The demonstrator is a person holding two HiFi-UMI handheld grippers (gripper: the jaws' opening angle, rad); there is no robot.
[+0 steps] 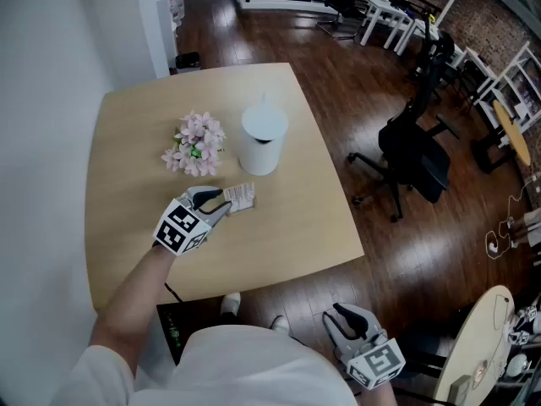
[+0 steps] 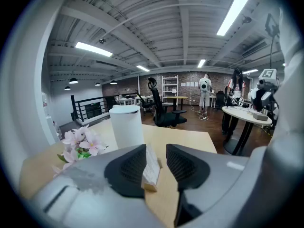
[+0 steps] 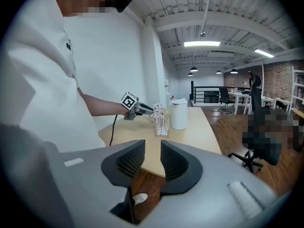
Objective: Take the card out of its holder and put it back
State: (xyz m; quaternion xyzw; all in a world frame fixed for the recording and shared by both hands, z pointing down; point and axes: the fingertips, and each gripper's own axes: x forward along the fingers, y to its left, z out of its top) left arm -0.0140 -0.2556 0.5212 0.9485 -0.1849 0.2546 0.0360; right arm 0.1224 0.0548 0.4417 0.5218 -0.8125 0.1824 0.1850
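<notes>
**Left gripper** [image 2: 156, 149]: jaws are standing spread wide and released, gripping nothing. They are straddling the card [image 2: 152, 167], which is sitting upright in its small wooden holder [image 2: 149, 186]. The card is lying nearer the left-hand jaw; whether that pad is brushing it cannot be told.

**Right gripper** [image 3: 153, 151]: jaws are parted and empty, with only floor showing between them. It is hanging low beside the person, well apart from the canister and off the table.

**Step in hand (judged):** the person is closing on the card to draw it out.
- The jaws are best centred on the card's flat faces.
- They should be closing above the wooden base, not on it.
- The pull should be running straight along the slot.
- The holder looks light and may be riding up with the card, so the idle right gripper could be coming in to pin it.

**Canister** [image 1: 264, 138]: white and lidded, serving as the landmark.
- The card and holder are sitting just in front of it, on the person's side.
- Pink flowers [image 1: 195, 145] are lying just beside it, to its left.

**Table** [image 1: 296, 218]: pale wood with rounded corners, carrying all of the above.

**Room:** an open office with a dark wooden floor [image 1: 363, 74]. A black office chair [image 1: 412, 157] is standing well to the canister's right, and white desks are standing beyond it.
</notes>
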